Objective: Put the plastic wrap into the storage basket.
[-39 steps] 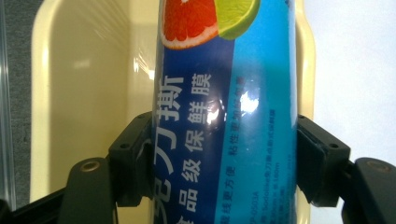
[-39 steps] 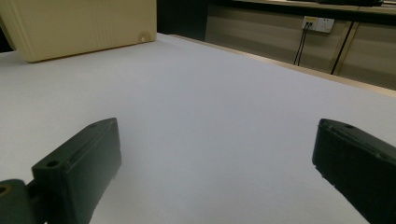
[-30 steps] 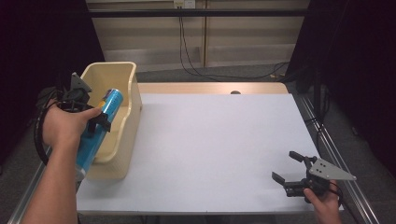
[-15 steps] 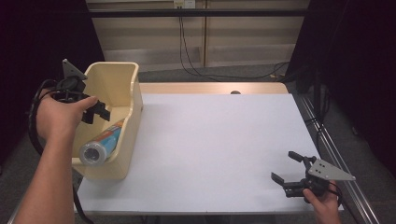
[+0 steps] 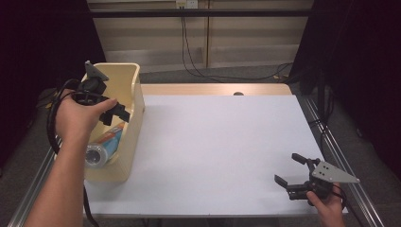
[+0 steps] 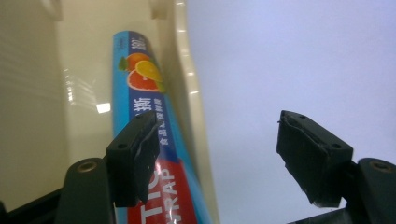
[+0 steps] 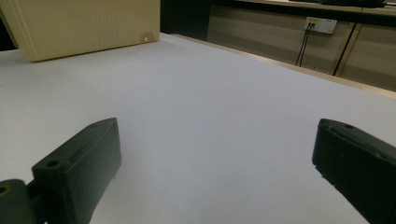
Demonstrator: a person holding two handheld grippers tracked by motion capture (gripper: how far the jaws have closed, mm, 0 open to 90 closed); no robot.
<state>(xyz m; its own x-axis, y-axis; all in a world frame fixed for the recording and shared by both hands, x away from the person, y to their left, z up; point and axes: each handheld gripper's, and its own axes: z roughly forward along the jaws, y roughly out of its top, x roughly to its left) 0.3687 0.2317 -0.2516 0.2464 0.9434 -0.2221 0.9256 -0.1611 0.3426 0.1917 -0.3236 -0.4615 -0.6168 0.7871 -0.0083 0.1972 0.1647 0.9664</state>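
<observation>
White table (image 5: 217, 142), tan bin (image 5: 135, 94) at left, dark rm.

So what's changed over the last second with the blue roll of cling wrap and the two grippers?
The left gripper let go of the blue roll of cling wrap, which now lies inside the cream plastic bin. Its jaws have just been opening, nothing is between them, and it has lifted slightly above the bin. The right gripper stayed open at the near right of the white table.
</observation>
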